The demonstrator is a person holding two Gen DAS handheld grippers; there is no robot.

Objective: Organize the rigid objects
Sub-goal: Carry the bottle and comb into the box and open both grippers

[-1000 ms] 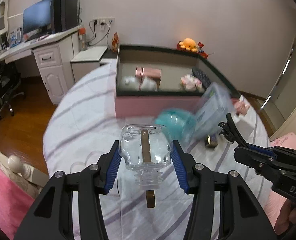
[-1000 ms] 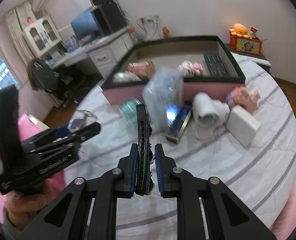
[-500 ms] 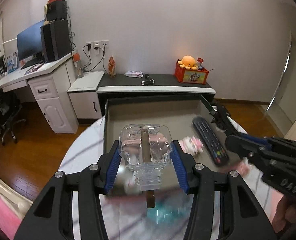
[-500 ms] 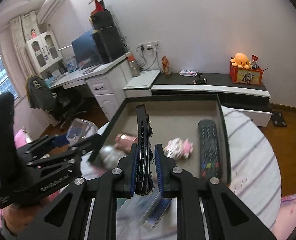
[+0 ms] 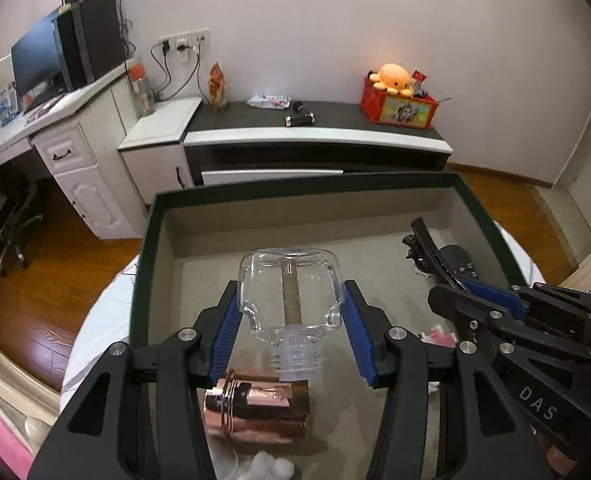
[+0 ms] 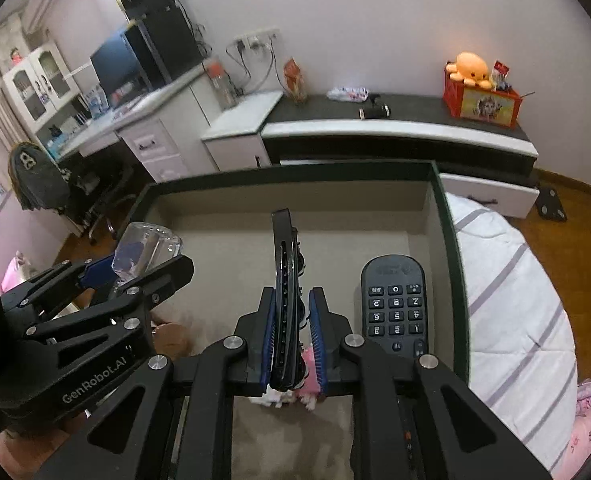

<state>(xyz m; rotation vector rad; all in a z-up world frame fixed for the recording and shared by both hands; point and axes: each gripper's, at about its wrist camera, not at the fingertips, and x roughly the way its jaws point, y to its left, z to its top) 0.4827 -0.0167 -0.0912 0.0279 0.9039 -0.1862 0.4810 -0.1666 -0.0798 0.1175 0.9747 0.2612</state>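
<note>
My left gripper (image 5: 291, 316) is shut on a clear glass bottle (image 5: 291, 288), neck toward the camera, held above the open storage box (image 5: 295, 192). It also shows in the right wrist view (image 6: 147, 248). My right gripper (image 6: 293, 336) is shut on a black hair clip (image 6: 285, 280), also over the box (image 6: 443, 216); the clip shows in the left wrist view (image 5: 427, 248). Inside the box lie a rose-gold cylinder (image 5: 255, 408), a black remote (image 6: 395, 300) and a small pink-and-white item (image 6: 307, 360).
The box sits on a round table with a white striped cloth (image 6: 507, 292). Behind it stand a low black-and-white cabinet (image 5: 315, 136) with an orange plush on a red box (image 5: 395, 96), and a white desk (image 5: 55, 128) with a monitor. An office chair (image 5: 3, 216) stands at left.
Both grippers have moved forward from over the table's loose items to above the box, still holding the bottle and the clip. The box now fills the lower view.
</note>
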